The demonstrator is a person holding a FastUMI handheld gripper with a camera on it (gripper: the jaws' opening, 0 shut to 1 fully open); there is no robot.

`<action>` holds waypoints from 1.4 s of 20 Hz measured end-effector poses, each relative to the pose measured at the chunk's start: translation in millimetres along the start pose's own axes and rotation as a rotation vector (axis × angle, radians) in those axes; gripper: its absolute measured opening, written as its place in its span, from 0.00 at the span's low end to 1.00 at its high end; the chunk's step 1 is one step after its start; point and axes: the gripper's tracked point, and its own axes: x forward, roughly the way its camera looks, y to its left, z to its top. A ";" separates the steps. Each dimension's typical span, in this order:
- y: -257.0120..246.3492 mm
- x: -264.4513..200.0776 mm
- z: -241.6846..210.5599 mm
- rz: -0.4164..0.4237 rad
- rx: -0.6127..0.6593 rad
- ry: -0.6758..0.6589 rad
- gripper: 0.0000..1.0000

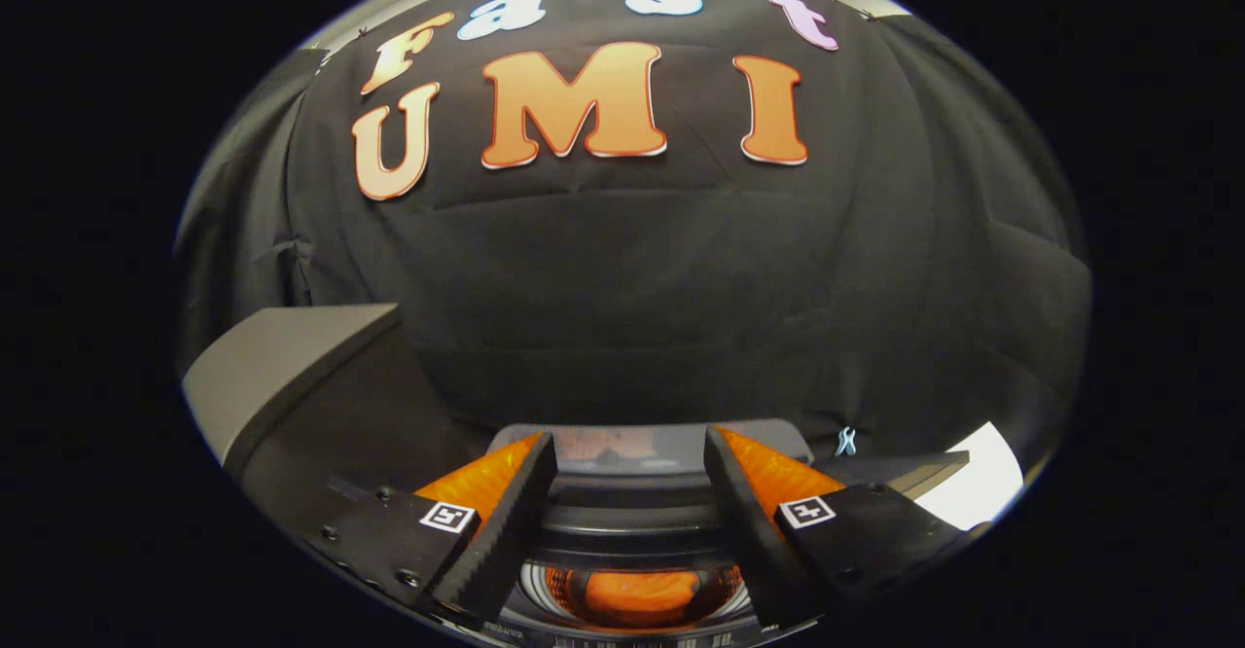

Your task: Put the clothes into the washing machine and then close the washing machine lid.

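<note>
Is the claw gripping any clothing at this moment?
No: the claw is open with nothing between its fingers, and the orange garment lies below them inside the round drum of the washing machine.

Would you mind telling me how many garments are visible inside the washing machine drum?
1: an orange garment lies in the drum, below the open tool; more may be hidden.
</note>
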 end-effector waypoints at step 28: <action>-4.0 -188.5 157.3 0.046 0.035 -0.355 0.98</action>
